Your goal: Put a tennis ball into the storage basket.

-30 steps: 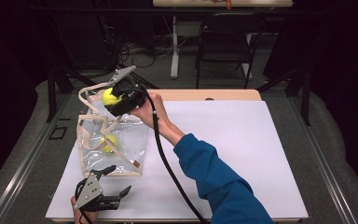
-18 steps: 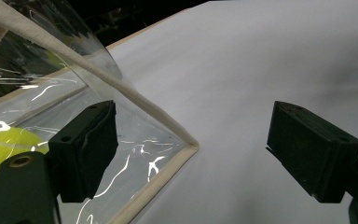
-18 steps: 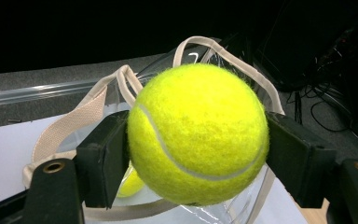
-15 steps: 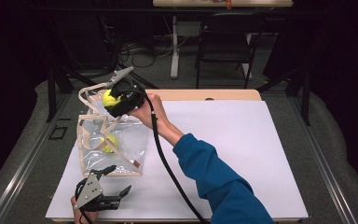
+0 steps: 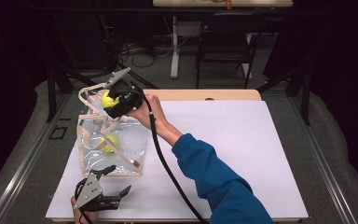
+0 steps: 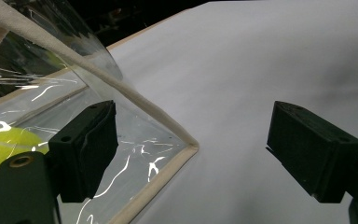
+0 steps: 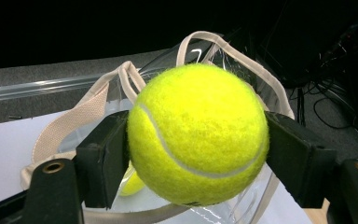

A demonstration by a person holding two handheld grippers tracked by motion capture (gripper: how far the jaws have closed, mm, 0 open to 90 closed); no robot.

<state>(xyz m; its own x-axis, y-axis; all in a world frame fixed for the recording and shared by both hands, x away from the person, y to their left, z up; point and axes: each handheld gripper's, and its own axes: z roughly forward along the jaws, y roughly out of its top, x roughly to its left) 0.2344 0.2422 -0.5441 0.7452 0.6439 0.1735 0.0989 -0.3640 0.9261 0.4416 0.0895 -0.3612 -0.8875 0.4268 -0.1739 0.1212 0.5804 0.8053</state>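
Note:
A yellow tennis ball (image 7: 198,135) sits clamped between the two black jaws of my right gripper (image 7: 196,151). In the high view that gripper (image 5: 113,101) holds the ball (image 5: 106,99) above the open top of a clear plastic bag (image 5: 121,135) with beige trim and handles (image 7: 121,79). A second tennis ball (image 5: 110,143) lies inside the bag. My left gripper (image 5: 116,180) stands open at the bag's near corner (image 6: 186,147). One of its jaws is in front of the clear wall and the other is over the white sheet, neither pressing on the bag.
The bag stands at the left of a white sheet (image 5: 242,140) that covers the table. The right gripper's black cable (image 5: 163,158) trails across it beside a blue sleeve (image 5: 214,182). A dark chair (image 5: 223,42) and floor cables are beyond the far edge.

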